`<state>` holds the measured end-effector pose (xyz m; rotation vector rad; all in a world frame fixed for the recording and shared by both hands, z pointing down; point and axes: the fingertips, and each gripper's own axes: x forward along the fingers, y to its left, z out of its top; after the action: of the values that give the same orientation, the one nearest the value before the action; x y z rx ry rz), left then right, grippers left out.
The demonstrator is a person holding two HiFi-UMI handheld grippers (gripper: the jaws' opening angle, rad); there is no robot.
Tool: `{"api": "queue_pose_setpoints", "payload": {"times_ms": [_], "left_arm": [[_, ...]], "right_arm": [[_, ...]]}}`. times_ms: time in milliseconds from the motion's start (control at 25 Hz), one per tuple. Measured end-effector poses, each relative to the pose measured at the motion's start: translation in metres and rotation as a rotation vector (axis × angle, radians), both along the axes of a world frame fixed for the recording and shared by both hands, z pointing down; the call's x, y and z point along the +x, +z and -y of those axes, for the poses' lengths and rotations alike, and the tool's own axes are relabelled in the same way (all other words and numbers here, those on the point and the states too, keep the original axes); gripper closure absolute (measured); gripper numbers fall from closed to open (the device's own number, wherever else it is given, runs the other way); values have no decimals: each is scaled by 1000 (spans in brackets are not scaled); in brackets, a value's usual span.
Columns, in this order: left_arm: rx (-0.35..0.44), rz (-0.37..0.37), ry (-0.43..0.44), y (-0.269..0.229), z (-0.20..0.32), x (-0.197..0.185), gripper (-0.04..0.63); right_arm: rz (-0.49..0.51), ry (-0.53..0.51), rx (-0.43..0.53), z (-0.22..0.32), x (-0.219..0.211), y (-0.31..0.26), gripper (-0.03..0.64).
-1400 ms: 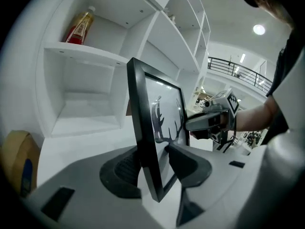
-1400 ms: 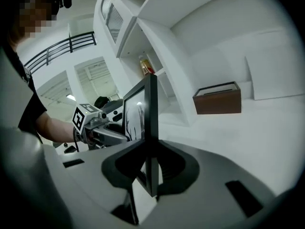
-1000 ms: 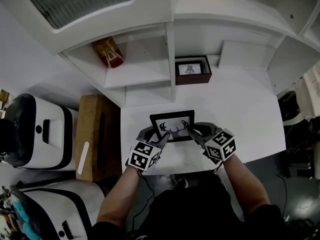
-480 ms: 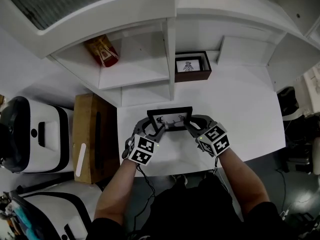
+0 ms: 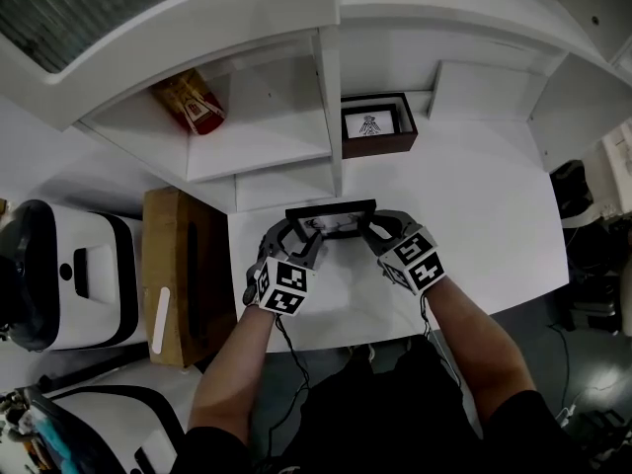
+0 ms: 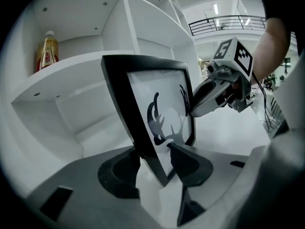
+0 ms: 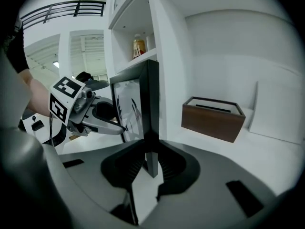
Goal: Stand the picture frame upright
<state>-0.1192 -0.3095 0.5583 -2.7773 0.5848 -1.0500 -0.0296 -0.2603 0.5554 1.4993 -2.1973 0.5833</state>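
The black picture frame (image 5: 331, 217) with an antler drawing stands nearly upright over the white desk (image 5: 474, 225), just in front of the shelf unit. My left gripper (image 5: 304, 240) is shut on its left side. In the left gripper view the frame (image 6: 157, 113) runs between the jaws of that gripper (image 6: 155, 159). My right gripper (image 5: 370, 230) is shut on the right side. In the right gripper view the frame's edge (image 7: 151, 113) is pinched in that gripper (image 7: 150, 159). Whether the frame's bottom edge touches the desk I cannot tell.
A brown wooden box (image 5: 377, 126) with a small picture sits at the back of the desk. The shelf divider (image 5: 331, 117) rises right behind the frame. A yellow-red bottle (image 5: 188, 102) lies on the left shelf. A wooden cabinet (image 5: 183, 265) and white machines (image 5: 59, 275) stand left of the desk.
Both grippers have carried the frame away from me toward the shelf. It has tipped up from lying face-up to nearly upright.
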Motion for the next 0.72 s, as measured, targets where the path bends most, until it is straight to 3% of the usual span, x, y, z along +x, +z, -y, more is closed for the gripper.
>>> {"api": "queue_pose_setpoints", "payload": {"times_ms": [360, 720], "left_arm": [[59, -3, -10, 2, 22, 8, 391], [33, -14, -38, 5, 40, 17, 388]], "right_arm": [[-38, 9, 10, 22, 9, 2, 543], [-35, 18, -18, 43, 20, 3, 543]]}}
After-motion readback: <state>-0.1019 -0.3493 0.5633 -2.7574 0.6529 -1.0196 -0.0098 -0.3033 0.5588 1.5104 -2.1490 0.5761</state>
